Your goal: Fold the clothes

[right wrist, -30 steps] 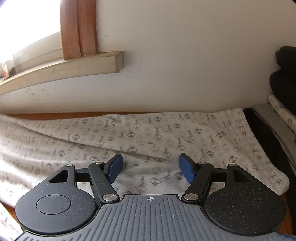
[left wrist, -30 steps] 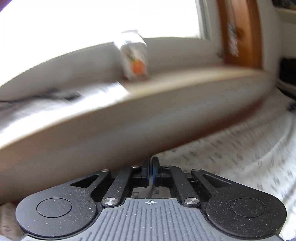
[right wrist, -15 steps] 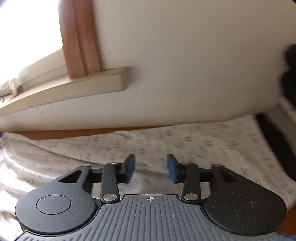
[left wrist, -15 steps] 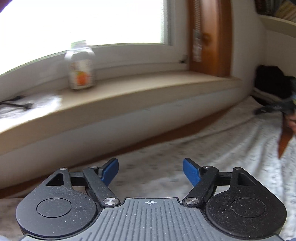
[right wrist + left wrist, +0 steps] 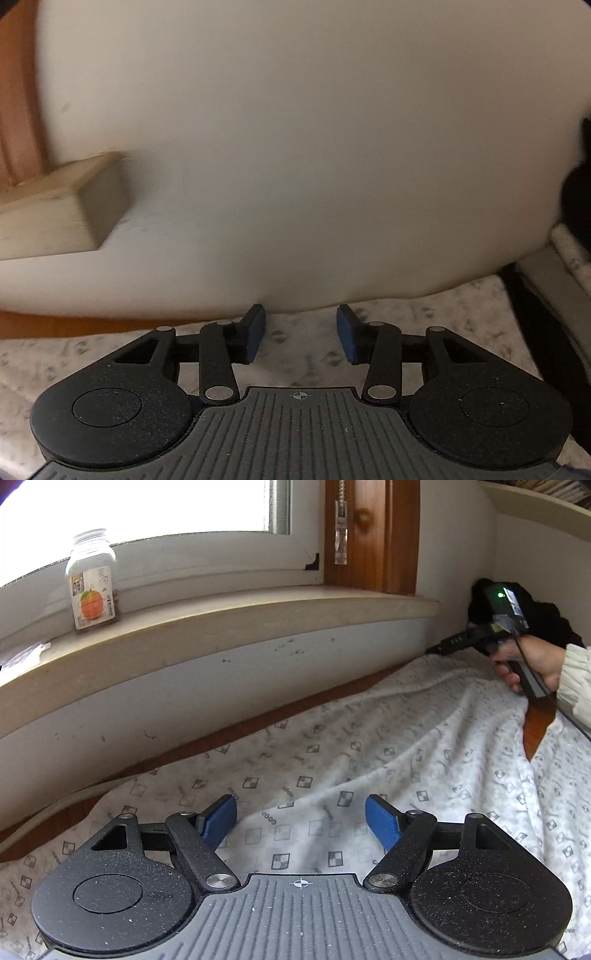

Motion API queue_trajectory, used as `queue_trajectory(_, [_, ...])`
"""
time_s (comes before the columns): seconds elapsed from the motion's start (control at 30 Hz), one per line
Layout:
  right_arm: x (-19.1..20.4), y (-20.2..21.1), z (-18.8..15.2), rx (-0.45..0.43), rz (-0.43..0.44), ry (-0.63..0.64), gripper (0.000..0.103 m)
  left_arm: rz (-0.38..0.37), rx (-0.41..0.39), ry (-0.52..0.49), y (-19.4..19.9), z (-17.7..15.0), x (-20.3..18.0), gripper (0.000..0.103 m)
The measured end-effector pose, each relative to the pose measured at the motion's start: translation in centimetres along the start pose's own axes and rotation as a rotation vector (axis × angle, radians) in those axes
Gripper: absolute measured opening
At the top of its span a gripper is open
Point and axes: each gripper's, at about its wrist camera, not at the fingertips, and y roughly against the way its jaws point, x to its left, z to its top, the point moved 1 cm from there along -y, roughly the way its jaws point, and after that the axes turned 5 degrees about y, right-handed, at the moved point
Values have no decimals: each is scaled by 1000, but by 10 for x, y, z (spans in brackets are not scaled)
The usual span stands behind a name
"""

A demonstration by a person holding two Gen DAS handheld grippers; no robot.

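A white garment [image 5: 332, 760] printed with small grey squares lies spread and wrinkled on a wooden surface along the wall. My left gripper [image 5: 301, 812] hovers low over its near part, open, with only flat cloth under the blue pads. At the far right of the left wrist view a hand [image 5: 532, 661] in a knitted sleeve holds my right gripper [image 5: 439, 649] at the garment's far corner by the wall. In the blurred right wrist view the right gripper [image 5: 301, 332] stands over the garment's edge [image 5: 295, 354], its jaws opening and part open, with nothing pinched between them.
A pale window sill [image 5: 258, 616] runs above the garment and carries a clear jar with an orange label [image 5: 94, 587]. Dark clothes [image 5: 546, 620] are heaped in the corner. Folded grey and white pieces [image 5: 554, 266] lie at the right. Bare wood [image 5: 535, 727] shows beside the garment.
The left jaws went from shut to wide open and that view swung right along the sill. The right jaws narrowed, and that gripper moved forward to the garment's far edge by the wall.
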Motion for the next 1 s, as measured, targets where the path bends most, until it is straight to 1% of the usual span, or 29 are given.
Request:
queue_trajectory(0.1, [-4, 7, -1, -1, -18, -19, 43, 1, -4, 17, -1, 0, 2, 82])
queue_trajectory(0.17, [-7, 21, -3, -47, -35, -16, 43, -2, -2, 23, -1, 0, 3, 82])
queue_trajectory(0.2, [-5, 28, -4, -51, -30, 3, 44, -4, 0, 26, -1, 0, 4, 83])
queue_trajectory(0.27, [0, 41, -7, -58, -19, 44, 45, -1, 0, 23, -1, 0, 3, 87])
queue_trajectory(0.33, [9, 57, -10, -70, 35, 70, 44, 3, 0, 25, -1, 1, 3, 88])
queue_trajectory(0.4, [24, 75, -13, -63, 142, 87, 44, 7, 0, 32, -2, 1, 4, 90])
queue_trajectory(0.43, [34, 85, -16, -64, 182, 102, 44, 9, 2, 39, -1, 0, 6, 90])
queue_trajectory(0.53, [74, 113, -26, -57, 274, 188, 45, 37, -15, 53, 4, 2, 7, 90])
queue_trajectory(0.6, [104, 132, -32, -53, 346, 242, 46, 62, -32, 62, 16, 5, 9, 90])
queue_trajectory(0.7, [150, 161, -42, -56, 460, 311, 53, 83, -73, 89, 50, 10, 14, 90])
queue_trajectory(0.8, [197, 189, -54, -68, 559, 378, 53, 151, -114, 93, 95, 9, 20, 90])
queue_trajectory(0.87, [228, 201, -60, -73, 626, 405, 53, 202, -123, 93, 126, 2, 26, 91])
queue_trajectory(1.0, [303, 228, -75, -81, 746, 508, 53, 315, -103, 87, 188, -30, 48, 91])
